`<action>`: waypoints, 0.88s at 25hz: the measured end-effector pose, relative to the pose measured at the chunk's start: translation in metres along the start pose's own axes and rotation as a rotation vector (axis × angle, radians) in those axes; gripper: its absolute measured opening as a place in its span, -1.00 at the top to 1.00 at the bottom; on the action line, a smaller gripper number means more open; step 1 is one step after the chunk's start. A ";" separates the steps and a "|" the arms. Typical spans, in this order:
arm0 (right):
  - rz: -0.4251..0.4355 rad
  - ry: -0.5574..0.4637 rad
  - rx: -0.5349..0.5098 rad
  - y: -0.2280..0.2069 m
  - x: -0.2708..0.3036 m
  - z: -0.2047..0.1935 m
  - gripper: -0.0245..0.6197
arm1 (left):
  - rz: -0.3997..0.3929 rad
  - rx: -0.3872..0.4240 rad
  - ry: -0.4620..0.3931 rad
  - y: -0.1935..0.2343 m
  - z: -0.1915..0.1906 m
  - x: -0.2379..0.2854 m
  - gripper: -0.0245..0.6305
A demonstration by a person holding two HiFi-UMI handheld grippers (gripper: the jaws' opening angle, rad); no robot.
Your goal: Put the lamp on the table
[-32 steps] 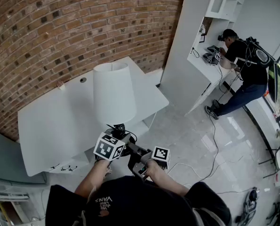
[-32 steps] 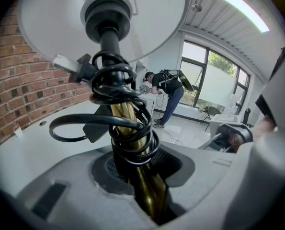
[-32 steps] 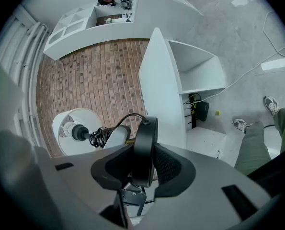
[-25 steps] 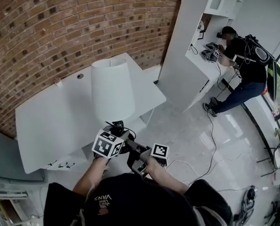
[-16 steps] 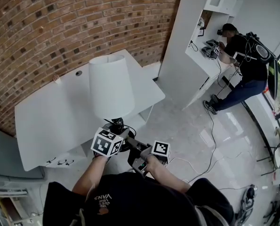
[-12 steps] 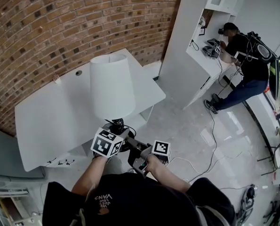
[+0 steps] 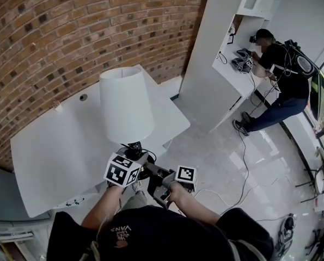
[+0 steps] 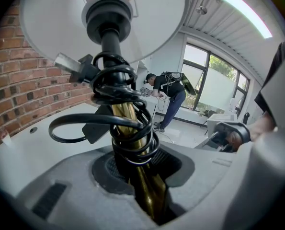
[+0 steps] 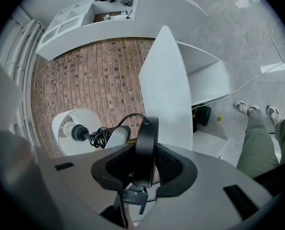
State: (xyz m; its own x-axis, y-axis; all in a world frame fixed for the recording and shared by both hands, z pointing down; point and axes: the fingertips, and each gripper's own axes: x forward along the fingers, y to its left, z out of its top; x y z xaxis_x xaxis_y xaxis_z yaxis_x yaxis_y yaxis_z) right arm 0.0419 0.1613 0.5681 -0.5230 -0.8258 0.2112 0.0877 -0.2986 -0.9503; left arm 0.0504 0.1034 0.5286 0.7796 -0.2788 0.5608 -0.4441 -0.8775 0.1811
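The lamp has a white shade (image 7: 125, 106), a brass stem (image 8: 135, 147) wound with black cord (image 8: 123, 114) and a round black base (image 9: 146, 150). It hangs upright in the air at the near edge of the white table (image 7: 58, 145). My left gripper (image 8: 149, 200) is shut on the brass stem just below the cord bundle. My right gripper (image 9: 147, 169) is shut on the rim of the black base. In the head view both grippers (image 7: 124, 170) (image 7: 178, 179) sit close together under the shade.
A brick wall (image 7: 58, 31) runs behind the table. A tall white shelf unit (image 7: 227, 53) stands to the right, where a person (image 7: 281, 75) in black bends over its counter. Cables (image 7: 243, 167) trail on the glossy floor. My legs and shoes (image 9: 257, 114) are below.
The lamp and both grippers have stayed together in the view while the table has slid left and nearer; I have stepped closer to it. Both grips are unchanged.
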 end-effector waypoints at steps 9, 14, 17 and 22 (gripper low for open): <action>0.015 -0.007 -0.006 0.037 0.076 0.054 0.56 | 0.012 0.015 -0.011 0.081 0.050 0.030 0.56; 0.010 -0.009 -0.014 0.053 0.115 0.075 0.56 | 0.019 0.009 -0.019 0.124 0.069 0.040 0.56; 0.012 -0.001 -0.030 0.060 0.137 0.086 0.56 | 0.032 -0.008 -0.037 0.149 0.078 0.044 0.56; 0.000 0.069 -0.057 0.068 0.163 0.105 0.56 | 0.089 -0.073 -0.051 0.180 0.087 0.054 0.57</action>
State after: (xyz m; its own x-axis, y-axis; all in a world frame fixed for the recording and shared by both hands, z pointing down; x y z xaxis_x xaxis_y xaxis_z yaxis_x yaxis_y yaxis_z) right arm 0.0518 -0.0439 0.5618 -0.5802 -0.7902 0.1971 0.0402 -0.2694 -0.9622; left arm 0.0513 -0.1034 0.5209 0.7565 -0.3755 0.5355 -0.5421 -0.8180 0.1922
